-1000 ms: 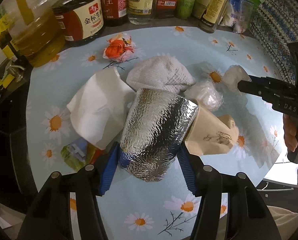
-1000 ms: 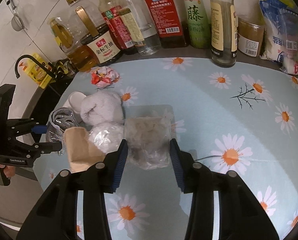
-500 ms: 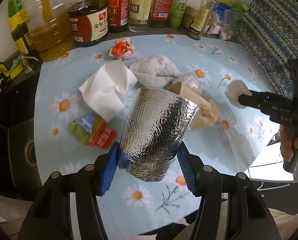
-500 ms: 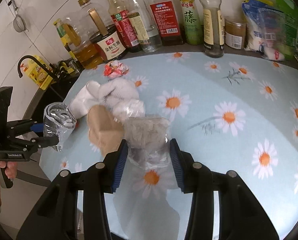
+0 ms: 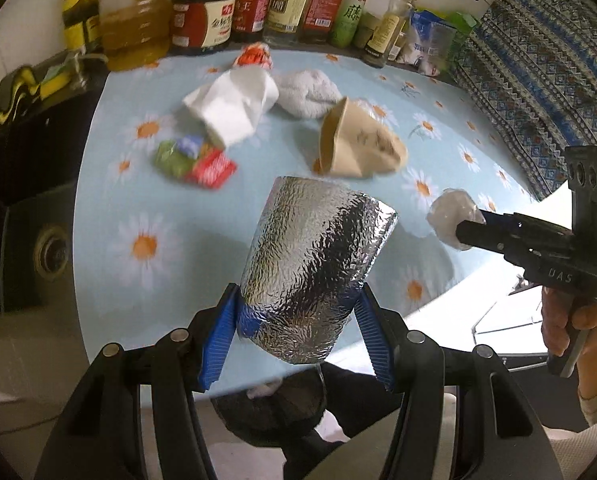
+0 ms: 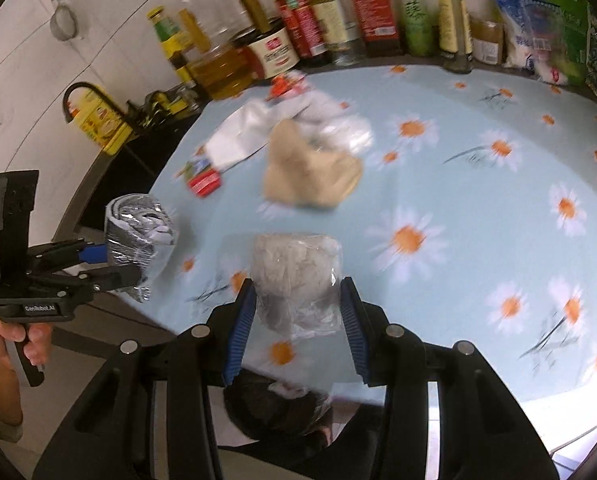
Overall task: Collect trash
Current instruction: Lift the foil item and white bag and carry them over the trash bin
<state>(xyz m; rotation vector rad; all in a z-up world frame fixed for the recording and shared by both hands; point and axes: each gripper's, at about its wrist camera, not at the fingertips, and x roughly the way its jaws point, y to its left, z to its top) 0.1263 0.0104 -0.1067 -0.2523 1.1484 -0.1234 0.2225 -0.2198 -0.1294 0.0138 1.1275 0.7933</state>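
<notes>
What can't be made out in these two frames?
- Dark bin below the table edge: left wrist view, mostly hidden by the left gripper and the foil roll.
- Bottle labels: right wrist view, motion-blurred, unreadable.
- Contents of the clear plastic wad in the right gripper: indistinct.

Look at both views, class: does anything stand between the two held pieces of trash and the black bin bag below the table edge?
Nothing visible does. The left gripper holds the foil roll and the right gripper holds the plastic bundle, both near the table edge. The black bin bag lies open beneath them.
</notes>
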